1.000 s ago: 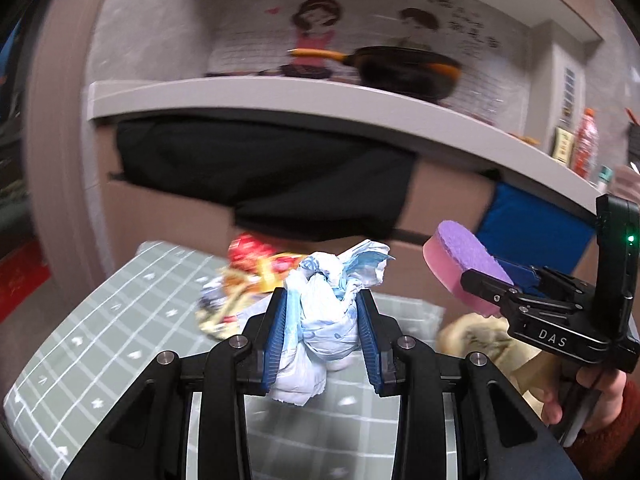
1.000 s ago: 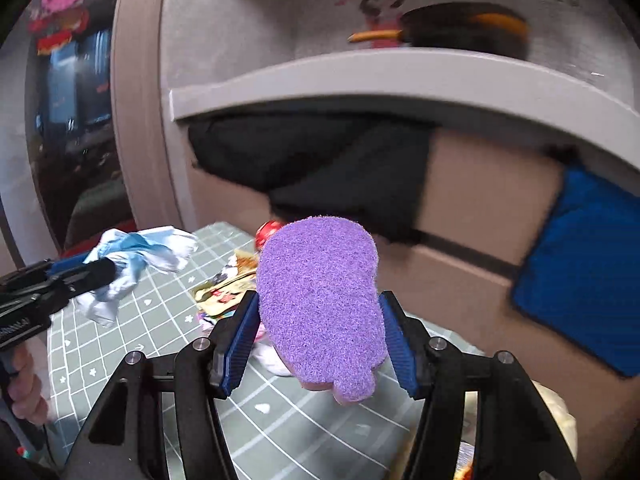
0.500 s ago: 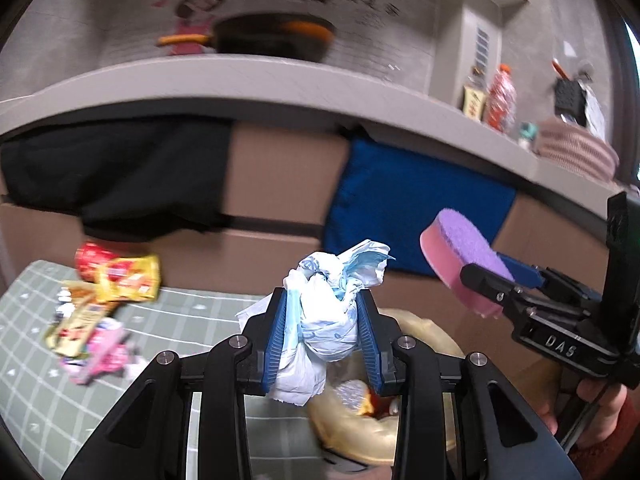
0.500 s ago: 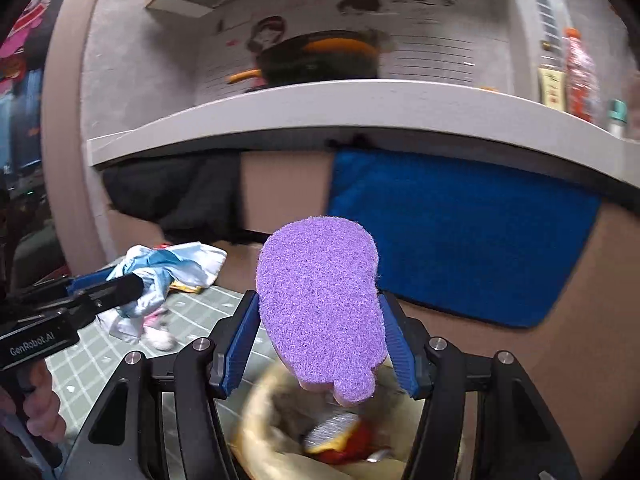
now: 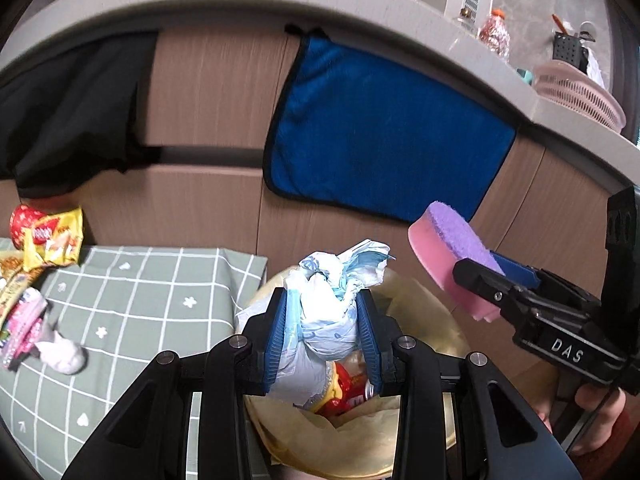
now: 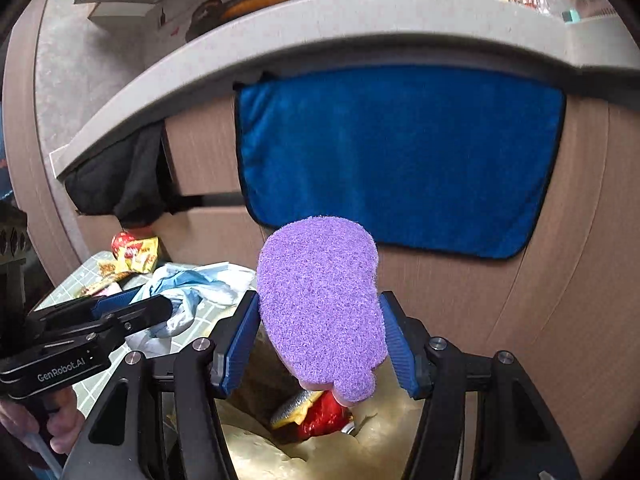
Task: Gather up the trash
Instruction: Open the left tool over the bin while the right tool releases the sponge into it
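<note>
lined bin (image 5: 432,320) with red wrappers (image 6: 322,420); left jaws around crumpled tissue (image 5: 332,308), right jaws around sponge (image 6: 320,304)

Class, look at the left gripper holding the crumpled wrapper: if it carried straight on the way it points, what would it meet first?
Probably the bin with its yellowish liner: the left gripper, shut on the wrapper, points down at the bin's mouth, where red trash already lies. Depth is hard to judge.
</note>
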Demonstrator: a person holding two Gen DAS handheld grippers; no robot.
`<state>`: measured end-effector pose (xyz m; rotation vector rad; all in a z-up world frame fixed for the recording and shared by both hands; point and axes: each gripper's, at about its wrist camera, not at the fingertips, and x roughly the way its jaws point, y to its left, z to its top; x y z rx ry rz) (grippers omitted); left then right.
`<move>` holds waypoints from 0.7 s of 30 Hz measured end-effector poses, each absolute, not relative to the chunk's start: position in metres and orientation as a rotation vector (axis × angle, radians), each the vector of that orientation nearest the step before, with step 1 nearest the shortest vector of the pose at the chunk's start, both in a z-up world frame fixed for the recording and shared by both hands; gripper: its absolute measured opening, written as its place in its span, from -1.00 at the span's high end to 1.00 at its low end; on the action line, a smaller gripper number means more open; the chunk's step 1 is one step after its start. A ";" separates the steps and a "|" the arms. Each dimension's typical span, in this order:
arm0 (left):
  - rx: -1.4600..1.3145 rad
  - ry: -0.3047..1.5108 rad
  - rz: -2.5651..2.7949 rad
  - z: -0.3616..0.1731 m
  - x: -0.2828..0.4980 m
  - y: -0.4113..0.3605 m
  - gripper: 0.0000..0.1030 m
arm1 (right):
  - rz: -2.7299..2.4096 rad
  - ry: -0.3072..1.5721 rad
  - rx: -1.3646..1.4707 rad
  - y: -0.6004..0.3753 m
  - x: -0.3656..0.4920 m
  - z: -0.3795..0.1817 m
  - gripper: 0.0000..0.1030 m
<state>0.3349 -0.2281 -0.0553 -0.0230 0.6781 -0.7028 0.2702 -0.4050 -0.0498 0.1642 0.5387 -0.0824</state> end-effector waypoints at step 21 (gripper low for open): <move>-0.055 0.806 -0.726 -0.091 0.341 -0.225 0.30 | -0.087 0.646 0.230 -0.399 0.265 -0.093 -0.11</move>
